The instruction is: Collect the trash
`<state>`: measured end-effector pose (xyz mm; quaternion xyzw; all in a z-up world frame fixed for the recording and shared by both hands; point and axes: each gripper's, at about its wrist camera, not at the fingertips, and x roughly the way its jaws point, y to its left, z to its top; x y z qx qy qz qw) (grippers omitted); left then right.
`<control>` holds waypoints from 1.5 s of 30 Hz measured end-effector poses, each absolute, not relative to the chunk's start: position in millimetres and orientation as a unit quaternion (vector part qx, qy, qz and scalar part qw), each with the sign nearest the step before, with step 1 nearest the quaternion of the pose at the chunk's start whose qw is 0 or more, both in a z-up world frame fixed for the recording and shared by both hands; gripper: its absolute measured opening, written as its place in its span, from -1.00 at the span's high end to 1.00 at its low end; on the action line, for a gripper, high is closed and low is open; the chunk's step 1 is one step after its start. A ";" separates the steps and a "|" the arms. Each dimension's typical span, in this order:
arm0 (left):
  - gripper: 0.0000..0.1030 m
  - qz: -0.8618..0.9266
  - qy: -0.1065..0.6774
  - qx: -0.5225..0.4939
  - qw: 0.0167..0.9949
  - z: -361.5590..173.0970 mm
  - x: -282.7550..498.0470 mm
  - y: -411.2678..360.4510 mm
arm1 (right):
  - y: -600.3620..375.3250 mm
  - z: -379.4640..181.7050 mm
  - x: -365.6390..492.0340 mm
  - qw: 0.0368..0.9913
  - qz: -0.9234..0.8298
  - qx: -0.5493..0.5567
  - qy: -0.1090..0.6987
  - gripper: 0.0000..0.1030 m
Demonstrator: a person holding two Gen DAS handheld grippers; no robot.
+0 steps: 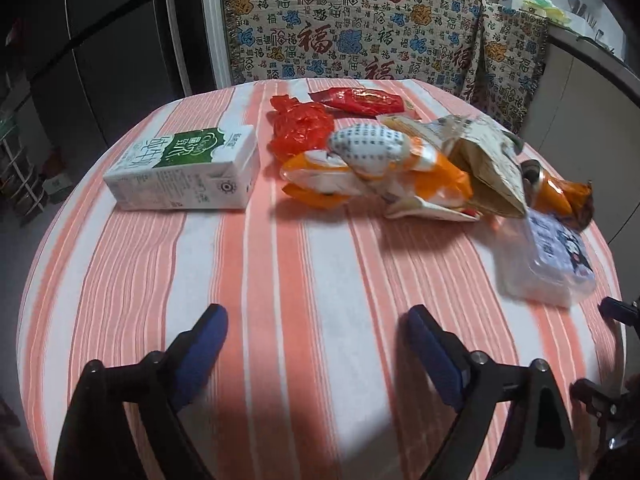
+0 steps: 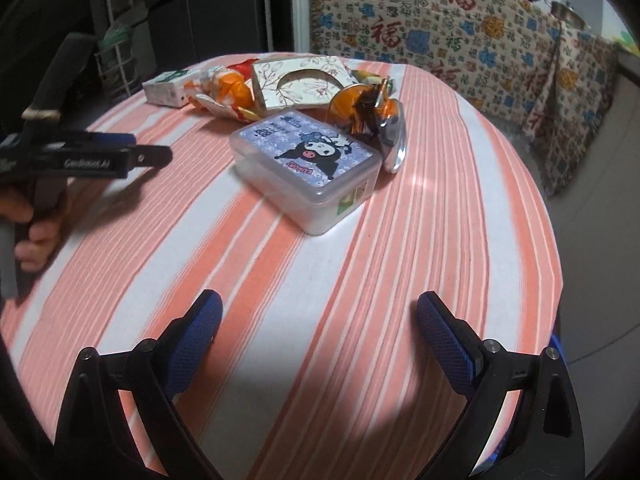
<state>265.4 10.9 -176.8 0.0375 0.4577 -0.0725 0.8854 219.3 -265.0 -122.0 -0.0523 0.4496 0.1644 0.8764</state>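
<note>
Hand-held gripper (image 2: 320, 344): black frame, silver screws, blue textured pads (image 2: 198, 344).

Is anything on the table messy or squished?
Yes. The milk carton lies on its side, and the crumpled orange wrapper and scrunched red bag sit in a heap. The clear plastic box looks fine.

Round table (image 1: 280, 280) under orange-and-white striped cloth, patterned throw (image 1: 360, 28) over seating behind, dark fridge (image 1: 100, 40) at left.
</note>
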 end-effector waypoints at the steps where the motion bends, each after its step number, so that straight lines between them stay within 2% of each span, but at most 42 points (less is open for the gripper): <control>1: -0.97 -0.068 0.459 0.038 0.885 -177.3 265.8 11.3 | -264.5 -122.9 219.2 0.877 0.165 -0.051 0.449 -0.94; 6: -1.00 -0.060 0.462 0.035 0.884 -177.1 267.1 13.0 | -256.7 -121.3 219.5 0.882 0.162 -0.048 0.441 -0.99; 45: -1.00 -0.061 0.460 0.035 0.885 -177.8 265.8 13.6 | -259.1 -122.2 218.8 0.882 0.165 -0.044 0.440 -0.99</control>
